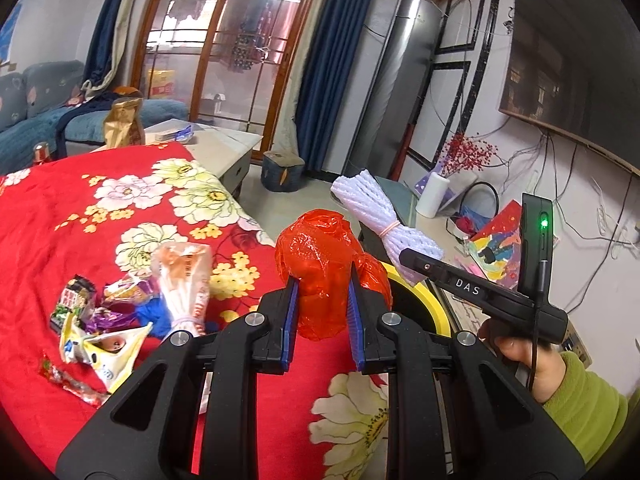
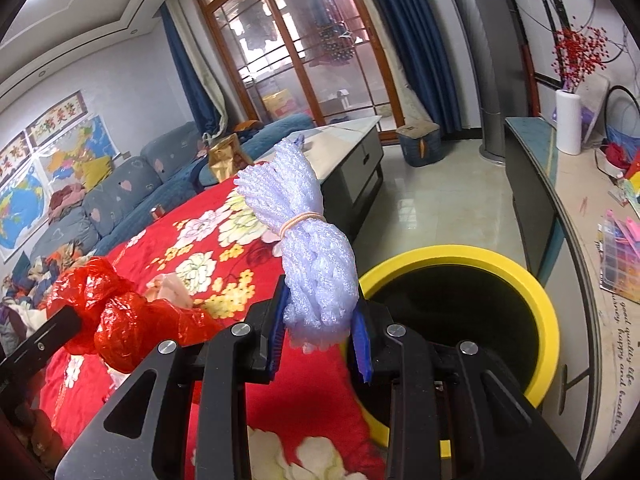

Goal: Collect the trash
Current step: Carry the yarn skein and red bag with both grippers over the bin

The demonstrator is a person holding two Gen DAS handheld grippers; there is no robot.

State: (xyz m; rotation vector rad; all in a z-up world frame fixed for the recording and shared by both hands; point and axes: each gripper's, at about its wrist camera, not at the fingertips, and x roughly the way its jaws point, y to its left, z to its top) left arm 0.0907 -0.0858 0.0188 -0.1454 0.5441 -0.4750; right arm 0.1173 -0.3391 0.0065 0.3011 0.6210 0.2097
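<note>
Two pieces of trash are up off the table at once, one in each gripper. Biggest in the scene is the table under its red floral cloth [image 1: 132, 216], and just off its edge stands the black bin with the yellow rim [image 2: 532, 280], mouth open and unobstructed. On the cloth a heap of wrappers [image 1: 104, 320] is left to clear, well apart from the bin.

The left gripper [image 1: 323, 312] is clenched on a crumpled red plastic bag [image 1: 320, 264], the blue pads pressing its lower half while the rest balloons above them. The right gripper [image 2: 320, 332] is clamped on a white foam net bundle [image 2: 316, 272] tied with a rubber band; it holds the bottom end, and the long upper part stands free. That bundle sits near the bin's rim, while the red bag is over the table edge beside it.

The step in hand looks like carrying both to the bin. To do it well, I would bring each item fully over the dark opening before letting go, not over the rim, since both are light and springy and could catch or bounce out. Tipping the fingers downward should help the foam fall lengthwise. Dropping one at a time keeps the two grippers from crowding each other.
</note>
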